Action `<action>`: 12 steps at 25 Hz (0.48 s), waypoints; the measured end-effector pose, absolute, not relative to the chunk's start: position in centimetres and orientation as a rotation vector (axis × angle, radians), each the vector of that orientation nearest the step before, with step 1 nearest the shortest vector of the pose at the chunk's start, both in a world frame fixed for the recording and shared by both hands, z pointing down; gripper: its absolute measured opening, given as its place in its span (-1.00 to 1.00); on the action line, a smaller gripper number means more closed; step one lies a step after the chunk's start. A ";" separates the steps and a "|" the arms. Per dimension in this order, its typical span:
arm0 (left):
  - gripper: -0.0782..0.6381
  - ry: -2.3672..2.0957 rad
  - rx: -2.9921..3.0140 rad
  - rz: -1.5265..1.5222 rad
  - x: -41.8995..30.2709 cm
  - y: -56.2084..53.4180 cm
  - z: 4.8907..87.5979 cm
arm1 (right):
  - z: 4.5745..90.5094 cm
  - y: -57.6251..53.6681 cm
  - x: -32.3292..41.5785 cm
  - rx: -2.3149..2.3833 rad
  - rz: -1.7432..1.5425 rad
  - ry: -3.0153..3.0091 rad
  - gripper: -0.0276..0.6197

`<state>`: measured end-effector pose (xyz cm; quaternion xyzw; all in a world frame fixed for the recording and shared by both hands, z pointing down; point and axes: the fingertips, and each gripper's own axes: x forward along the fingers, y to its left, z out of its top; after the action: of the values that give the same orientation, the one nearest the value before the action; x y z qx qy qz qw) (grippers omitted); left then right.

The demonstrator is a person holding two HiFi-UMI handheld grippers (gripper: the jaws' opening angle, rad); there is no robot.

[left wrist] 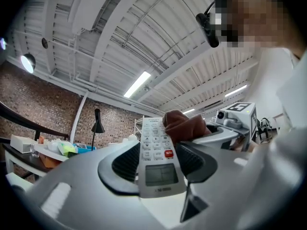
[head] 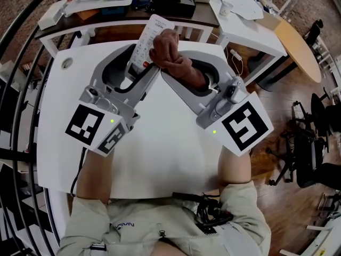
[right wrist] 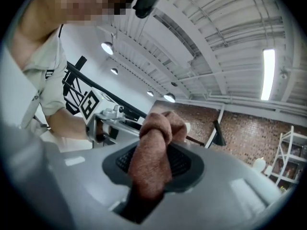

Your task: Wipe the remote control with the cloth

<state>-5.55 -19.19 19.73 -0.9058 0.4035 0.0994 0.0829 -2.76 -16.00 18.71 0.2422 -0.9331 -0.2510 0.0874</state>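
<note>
Over the white desk (head: 160, 159) both grippers are raised and meet near its far edge. The left gripper (head: 139, 58) is clamped on the lower end of the remote control (head: 147, 38): its two dark pads press on the long sides beside the small display. The rest of the white body, with its rows of buttons and one red button, sticks out past the jaws and tilts upward. The right gripper (head: 178, 68) comes in from the other side. Its jaws are closed on the brown cloth (head: 168, 52), which is bunched into a thick twisted wad that fills the gap between the pads and bulges out beyond them. The wad rests against the button face of the remote control, on its right side above the red button, so the cloth and the remote control touch while both are off the desk. The person's bare forearms reach in from the near edge. Behind the white desk stands a darker desk (head: 192, 15) crowded with boxes and papers.
</note>
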 end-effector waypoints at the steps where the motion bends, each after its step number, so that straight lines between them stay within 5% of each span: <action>1: -0.10 1.200 -2.711 0.302 -5.6 -19.2 19.7 | 18.7 -15.9 -2.8 0.705 -0.727 -2.790 -0.57; 12: -0.10 1.116 -2.794 0.410 -5.1 -18.1 18.7 | 14.0 -17.7 2.5 1.023 -0.713 -2.980 -0.57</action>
<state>-5.11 -18.13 18.71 -0.9189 0.3671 0.1347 0.0526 2.48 -17.72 14.02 0.3163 -0.9216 -0.2204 -0.0444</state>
